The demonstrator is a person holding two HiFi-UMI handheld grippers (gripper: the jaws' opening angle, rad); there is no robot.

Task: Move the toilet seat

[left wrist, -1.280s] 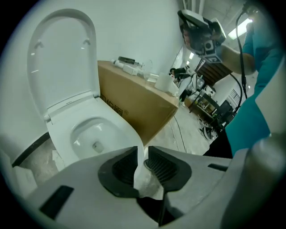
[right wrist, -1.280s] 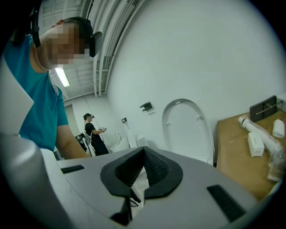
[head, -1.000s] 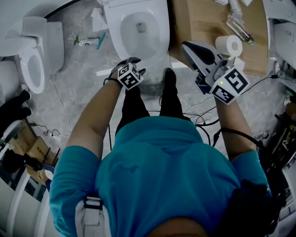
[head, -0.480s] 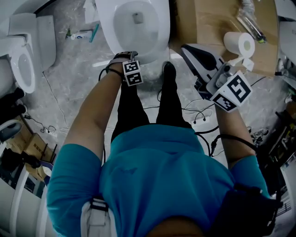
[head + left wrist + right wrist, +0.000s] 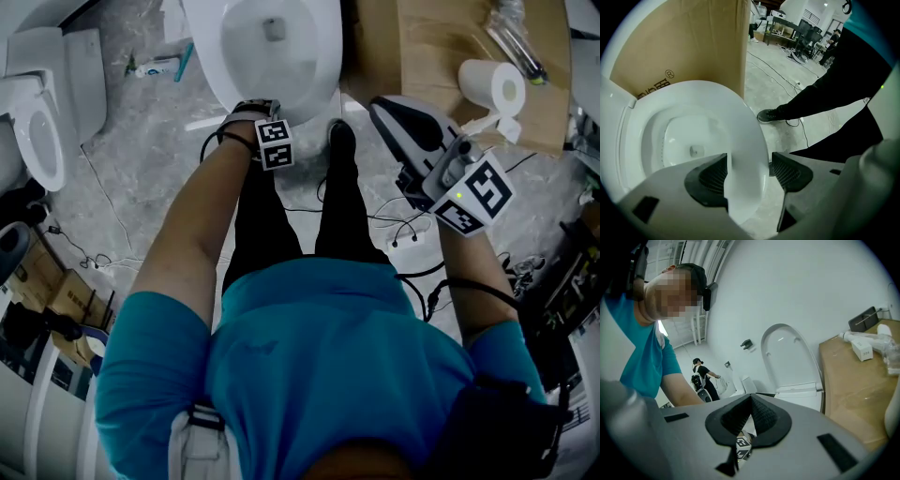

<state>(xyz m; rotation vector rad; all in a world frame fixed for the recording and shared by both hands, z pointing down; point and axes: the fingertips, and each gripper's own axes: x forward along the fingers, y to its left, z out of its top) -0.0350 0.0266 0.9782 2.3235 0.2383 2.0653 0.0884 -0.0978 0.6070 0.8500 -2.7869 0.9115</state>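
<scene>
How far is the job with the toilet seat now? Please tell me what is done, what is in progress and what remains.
Done: the left gripper is at the front rim of the toilet seat; the lid stands raised. In hand: the left jaws have just been opening and straddle the rim without clamping. Left: gripping and moving the seat, which lies flat on the bowl. The right gripper is shut, empty.

Cardboard box (image 5: pixel 693 42), left gripper view: a circled R mark (image 5: pixel 669 73) is printed in dark ink on its side. A row of blocky dark characters (image 5: pixel 650 89) runs just below the mark, partly cut off at the box's lower edge and not legible. No other print is readable in any view.
</scene>
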